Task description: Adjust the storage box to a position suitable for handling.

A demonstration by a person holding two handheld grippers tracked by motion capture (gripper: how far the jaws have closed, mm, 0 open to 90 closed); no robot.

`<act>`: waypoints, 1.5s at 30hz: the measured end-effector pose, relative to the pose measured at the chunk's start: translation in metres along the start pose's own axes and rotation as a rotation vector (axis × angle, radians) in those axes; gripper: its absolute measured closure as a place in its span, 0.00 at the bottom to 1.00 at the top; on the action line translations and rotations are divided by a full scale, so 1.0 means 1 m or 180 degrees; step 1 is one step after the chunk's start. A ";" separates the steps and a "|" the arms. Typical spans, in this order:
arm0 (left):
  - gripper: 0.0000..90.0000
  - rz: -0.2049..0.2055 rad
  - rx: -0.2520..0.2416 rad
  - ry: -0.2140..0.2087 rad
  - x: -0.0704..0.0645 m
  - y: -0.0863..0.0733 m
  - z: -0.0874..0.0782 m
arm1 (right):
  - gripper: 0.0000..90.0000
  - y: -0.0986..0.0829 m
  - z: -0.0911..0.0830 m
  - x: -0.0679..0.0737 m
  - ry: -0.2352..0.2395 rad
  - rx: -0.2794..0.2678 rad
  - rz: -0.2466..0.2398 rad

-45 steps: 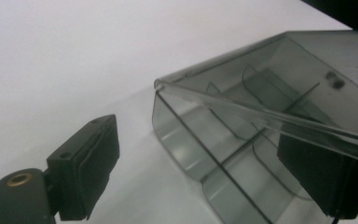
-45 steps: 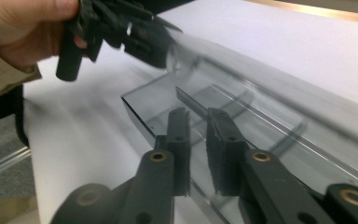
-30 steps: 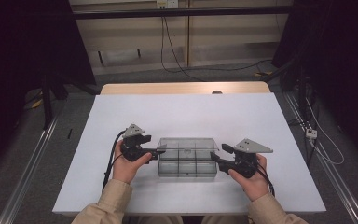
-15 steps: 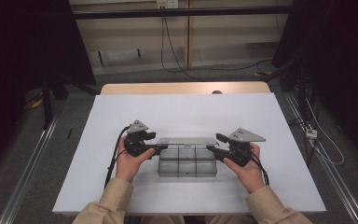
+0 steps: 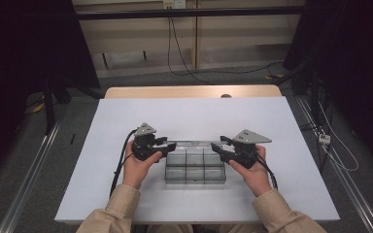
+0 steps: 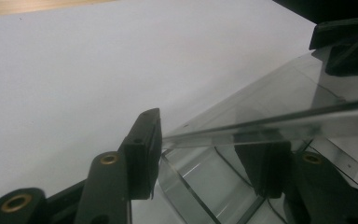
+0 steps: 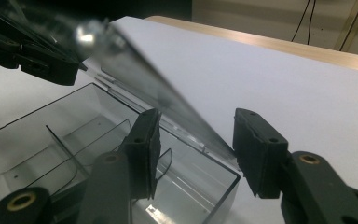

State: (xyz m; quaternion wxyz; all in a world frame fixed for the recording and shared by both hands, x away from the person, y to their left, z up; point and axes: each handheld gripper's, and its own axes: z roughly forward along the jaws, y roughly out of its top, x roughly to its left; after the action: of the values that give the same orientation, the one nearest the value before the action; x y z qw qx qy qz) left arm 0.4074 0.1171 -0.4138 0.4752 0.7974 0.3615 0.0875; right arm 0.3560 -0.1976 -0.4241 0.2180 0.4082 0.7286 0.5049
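Your left tongs (image 5: 169, 143) and right tongs (image 5: 219, 145) face each other across the clear compartment box (image 5: 194, 167), which sits on the white worktop (image 5: 189, 116) between them and a little nearer to you. The box's clear lid (image 5: 194, 142) is swung up, its raised edge running straight from one pair of tongs to the other. In the left gripper view your left tongs (image 6: 205, 154) stand spread, with the lid's end (image 6: 261, 126) passing between the jaws; one jaw sits just beside the lid edge, but you cannot tell whether either truly presses on it. In the right gripper view your right tongs (image 7: 196, 154) are spread too, the lid (image 7: 144, 79) slanting up through the gap between them, with the box's divided cells (image 7: 74, 140) open beneath the left jaw. Both your hands hold the grippers low, close over the worktop
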 end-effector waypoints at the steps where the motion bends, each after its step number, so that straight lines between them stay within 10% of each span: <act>1: 0.59 0.0024 -0.0004 0.0005 0.000 0.001 0.000 | 0.58 0.000 0.001 -0.001 -0.0002 -0.0003 -0.0002; 45: 0.68 -0.0044 -0.0099 -0.0006 0.010 0.015 0.017 | 0.59 0.006 0.020 -0.010 -0.0158 -0.0083 0.0121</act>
State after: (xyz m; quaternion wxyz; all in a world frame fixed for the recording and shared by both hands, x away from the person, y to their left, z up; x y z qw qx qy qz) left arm 0.4305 0.1074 -0.4124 0.4885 0.7875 0.3651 0.0891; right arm 0.3792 -0.1938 -0.4272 0.2317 0.4315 0.7085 0.5081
